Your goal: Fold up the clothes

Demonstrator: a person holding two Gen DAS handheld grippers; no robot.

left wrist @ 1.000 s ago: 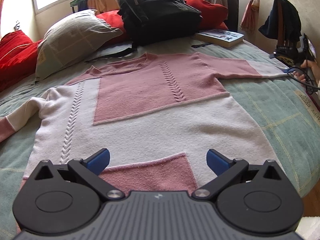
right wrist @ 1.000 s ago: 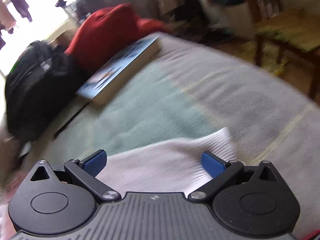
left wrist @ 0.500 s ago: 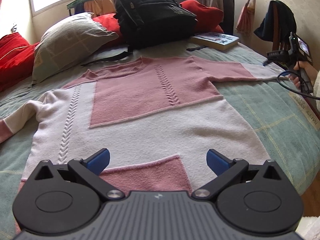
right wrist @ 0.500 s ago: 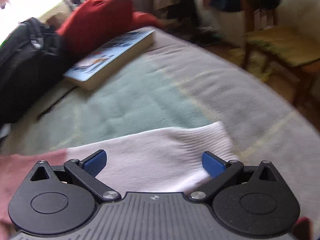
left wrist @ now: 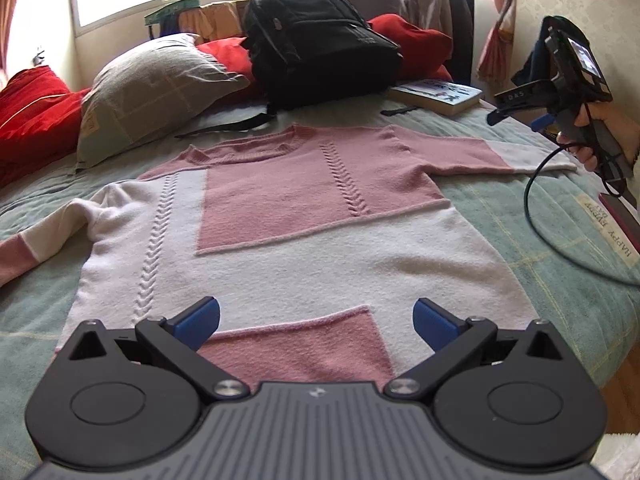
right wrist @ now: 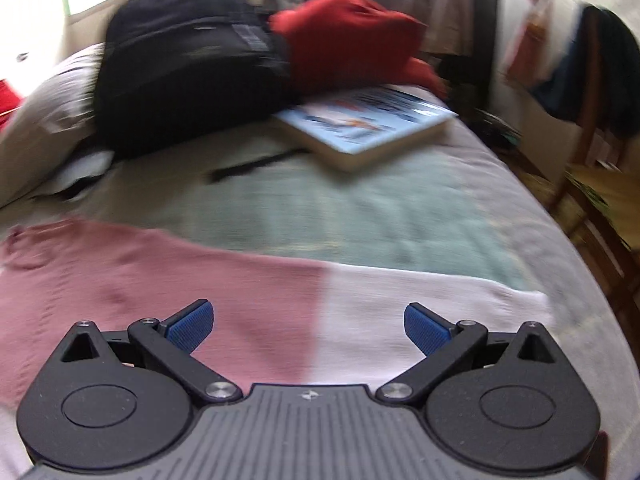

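A pink and white knit sweater (left wrist: 304, 220) lies flat, face up, on the bed with both sleeves spread out. My left gripper (left wrist: 316, 320) hovers open above its hem, over the pink patch, with nothing between the fingers. My right gripper (right wrist: 308, 322) is open above the right sleeve (right wrist: 320, 300), where pink meets white, and holds nothing. The left wrist view also shows the right gripper (left wrist: 520, 114), held in a person's hand (left wrist: 612, 120) above the sleeve's white cuff (left wrist: 536, 156).
A black backpack (left wrist: 316, 52), a book (left wrist: 436, 94), a grey pillow (left wrist: 152, 88) and red cushions (left wrist: 32, 112) crowd the head of the bed. A cable (left wrist: 560, 224) trails over the green blanket (left wrist: 560, 248). A wooden chair (right wrist: 600, 184) stands beyond the bed's right edge.
My right gripper has lifted off the cuff and swung left along the sleeve, now over the pink and white seam. My left gripper has drawn back slightly; the sweater has not moved.
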